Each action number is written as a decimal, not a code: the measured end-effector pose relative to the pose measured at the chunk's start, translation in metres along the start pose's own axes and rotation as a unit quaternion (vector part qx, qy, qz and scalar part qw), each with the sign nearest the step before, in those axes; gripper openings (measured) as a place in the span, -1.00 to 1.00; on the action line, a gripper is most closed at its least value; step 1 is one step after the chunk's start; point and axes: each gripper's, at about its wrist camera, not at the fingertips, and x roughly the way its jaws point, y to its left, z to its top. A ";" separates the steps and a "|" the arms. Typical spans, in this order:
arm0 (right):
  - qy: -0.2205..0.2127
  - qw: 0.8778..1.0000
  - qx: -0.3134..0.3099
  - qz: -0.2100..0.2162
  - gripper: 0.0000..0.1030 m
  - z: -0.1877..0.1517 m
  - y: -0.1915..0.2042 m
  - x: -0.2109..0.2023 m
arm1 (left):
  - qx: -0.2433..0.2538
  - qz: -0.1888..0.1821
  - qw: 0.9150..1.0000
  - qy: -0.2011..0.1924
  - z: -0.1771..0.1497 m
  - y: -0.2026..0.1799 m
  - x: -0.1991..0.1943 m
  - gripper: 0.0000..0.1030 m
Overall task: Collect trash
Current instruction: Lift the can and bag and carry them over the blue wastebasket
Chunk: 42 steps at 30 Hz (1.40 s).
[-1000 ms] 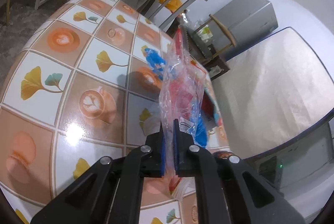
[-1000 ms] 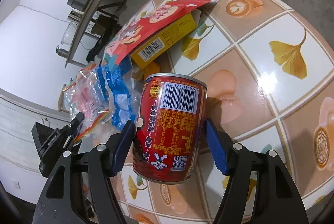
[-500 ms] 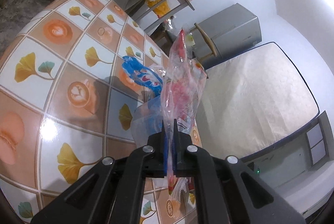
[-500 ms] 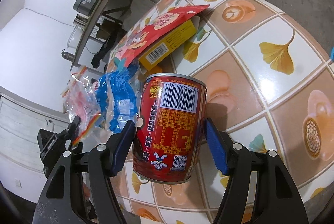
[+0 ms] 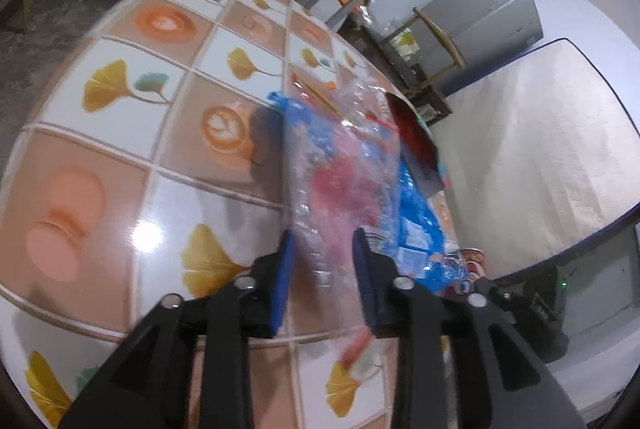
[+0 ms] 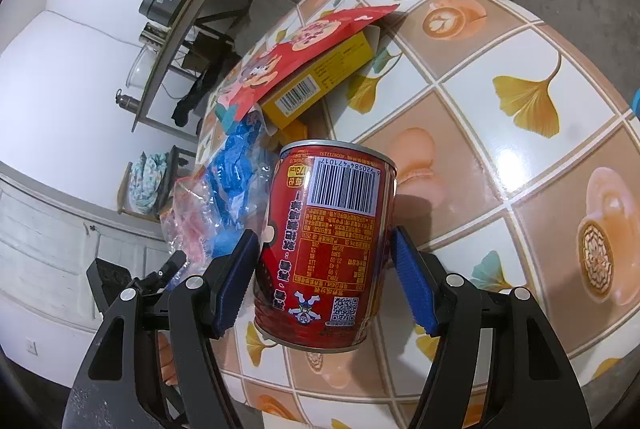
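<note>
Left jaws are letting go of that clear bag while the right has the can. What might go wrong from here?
1. The left gripper is opening with the clear plastic bag still between its pads; the light film may cling or slide off the blue wrapper beneath.
2. The red can hangs tilted in the right gripper; it might slip.
3. The pile sits near the table edge.

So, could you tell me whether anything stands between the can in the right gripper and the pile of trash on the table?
Nothing visible does: the can hangs in the right gripper just beside the pile, with only bare table around it.
</note>
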 end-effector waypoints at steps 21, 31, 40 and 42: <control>-0.001 1.000 -0.005 -0.007 0.24 -0.004 0.001 0.002 | -0.052 -0.107 0.991 -0.057 0.004 0.016 -0.032 -0.98; -0.007 1.000 -0.009 0.010 0.24 -0.006 0.003 -0.007 | -0.106 -0.216 0.965 -0.100 0.010 0.019 -0.060 -0.98; -0.029 0.999 -0.013 0.037 0.23 -0.012 0.007 -0.034 | -0.056 -0.221 0.969 -0.098 0.006 -0.019 -0.071 -0.98; -0.036 0.998 -0.010 0.044 0.23 -0.014 0.005 -0.042 | -0.044 -0.223 0.969 -0.094 0.004 -0.027 -0.069 -0.98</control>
